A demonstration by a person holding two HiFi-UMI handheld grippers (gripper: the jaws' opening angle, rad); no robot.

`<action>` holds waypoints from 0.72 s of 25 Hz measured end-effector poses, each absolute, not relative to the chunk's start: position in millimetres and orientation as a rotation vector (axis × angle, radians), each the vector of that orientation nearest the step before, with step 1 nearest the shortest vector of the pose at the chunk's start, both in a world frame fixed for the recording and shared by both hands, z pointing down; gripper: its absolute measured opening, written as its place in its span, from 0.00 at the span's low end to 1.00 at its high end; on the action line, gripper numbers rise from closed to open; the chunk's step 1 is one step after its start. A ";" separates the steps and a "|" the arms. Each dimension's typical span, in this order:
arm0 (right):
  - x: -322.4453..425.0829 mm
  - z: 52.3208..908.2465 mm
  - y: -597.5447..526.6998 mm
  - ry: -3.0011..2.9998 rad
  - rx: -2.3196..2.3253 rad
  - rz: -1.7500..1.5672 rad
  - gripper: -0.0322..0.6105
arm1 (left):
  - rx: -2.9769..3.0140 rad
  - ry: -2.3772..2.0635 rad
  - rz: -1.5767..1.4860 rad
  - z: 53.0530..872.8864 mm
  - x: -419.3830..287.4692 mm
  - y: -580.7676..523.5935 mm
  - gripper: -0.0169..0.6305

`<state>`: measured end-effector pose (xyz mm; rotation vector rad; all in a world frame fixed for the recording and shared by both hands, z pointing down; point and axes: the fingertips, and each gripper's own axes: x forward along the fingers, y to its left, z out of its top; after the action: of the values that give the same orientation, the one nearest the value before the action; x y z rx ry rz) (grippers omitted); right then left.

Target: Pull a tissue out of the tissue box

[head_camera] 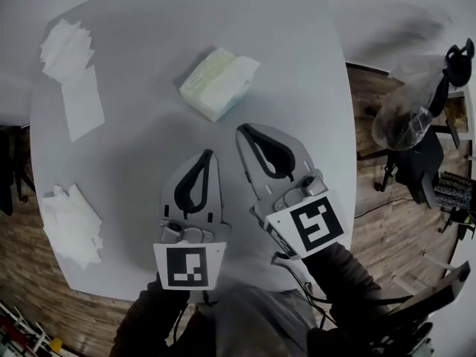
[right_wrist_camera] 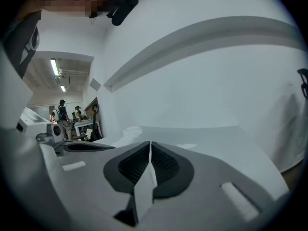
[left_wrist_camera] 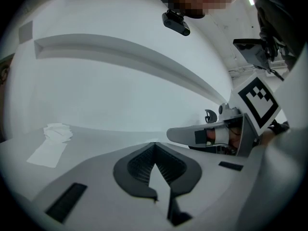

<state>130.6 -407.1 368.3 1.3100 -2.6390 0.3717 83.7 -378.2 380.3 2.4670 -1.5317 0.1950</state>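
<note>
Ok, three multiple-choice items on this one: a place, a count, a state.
1. Where is the tissue pack? A on the floor; B on the table, ahead of the left gripper and right gripper; C between the right gripper's jaws.
2. Clusters of loose tissues on the table? A none; B two; C five.
3. The jaws? A both pairs shut, empty; B both wide open; C left shut on a tissue.
B, it lies beyond both tips; B, one far-left, one near-left; A, each gripper view shows jaws together, nothing between.

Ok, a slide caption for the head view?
Left gripper and right gripper shut, empty, short of the tissue pack; loose tissues lie at left.
</note>
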 end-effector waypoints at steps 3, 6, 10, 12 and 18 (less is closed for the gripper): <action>129.5 392.0 -424.5 -2.643 1.286 0.420 0.10 | 2.429 -1.555 0.212 401.0 84.1 -394.8 0.02; 129.2 407.8 -438.2 -2.650 1.273 0.508 0.13 | 2.407 -1.555 0.248 418.1 84.6 -402.4 0.02; 125.2 417.1 -452.2 -2.664 1.242 0.576 0.18 | 2.398 -1.557 0.255 428.3 87.3 -410.0 0.02; 122.1 420.3 -457.5 -2.674 1.223 0.608 0.19 | 2.412 -1.557 0.276 431.2 90.3 -411.6 0.02; 128.2 430.8 -470.3 -2.671 1.251 0.727 0.19 | 2.402 -1.532 0.285 447.2 93.8 -415.6 0.02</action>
<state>128.2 -470.3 430.8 1.2514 -2.6710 0.7273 93.8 -415.6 447.2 2.4022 -1.5324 0.2853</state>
